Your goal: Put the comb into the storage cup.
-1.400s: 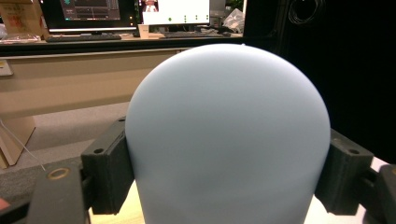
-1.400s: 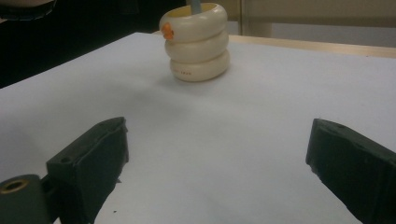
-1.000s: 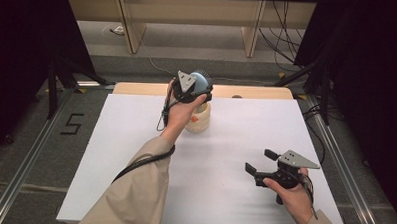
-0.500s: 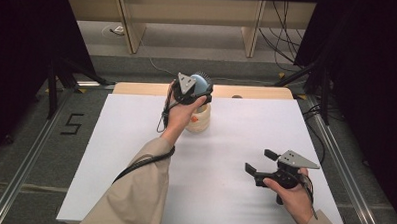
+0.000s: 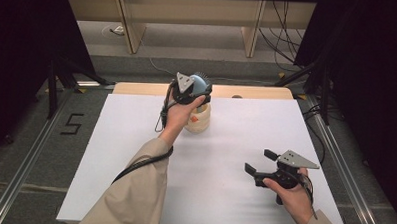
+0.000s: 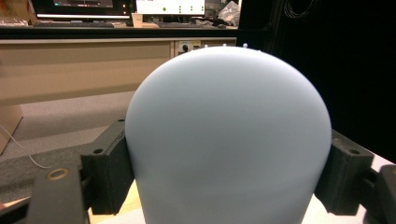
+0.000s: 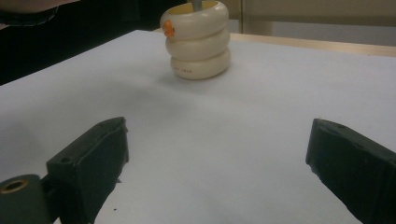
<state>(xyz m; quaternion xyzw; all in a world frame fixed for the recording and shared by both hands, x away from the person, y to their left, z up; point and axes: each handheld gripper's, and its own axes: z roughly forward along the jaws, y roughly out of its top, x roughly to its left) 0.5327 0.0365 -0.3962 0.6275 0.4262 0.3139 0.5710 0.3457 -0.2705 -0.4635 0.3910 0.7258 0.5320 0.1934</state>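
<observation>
A person sits at a white tabletop (image 5: 135, 155) and holds a two-jaw gripper in each hand.

The left gripper (image 5: 197, 88) is raised over the far middle of the tabletop, near its wooden back edge. Its jaws are closed on a pale blue hairbrush head (image 5: 200, 82), one jaw pressed against each side. In the left gripper view the smooth, rounded blue back of the brush (image 6: 229, 140) sits between the two black jaws, with a few tiny bristle tips just showing over its top edge. In the high view short bristles stand out along the brush's far side.

Directly below the left gripper stands a cream ribbed holder (image 5: 198, 120), shaped like three stacked rings, upright on the tabletop. In the right gripper view the same holder (image 7: 198, 42) has a small orange mark on its upper left ring and a yellow inner rim, and a thin grey stem rises out of its opening. Whether the stem belongs to the brush cannot be told for certain.

The right gripper (image 5: 261, 162) rests low at the near right of the tabletop, well apart from the holder and pointing towards it. Its jaws are spread wide with nothing between them.
</observation>
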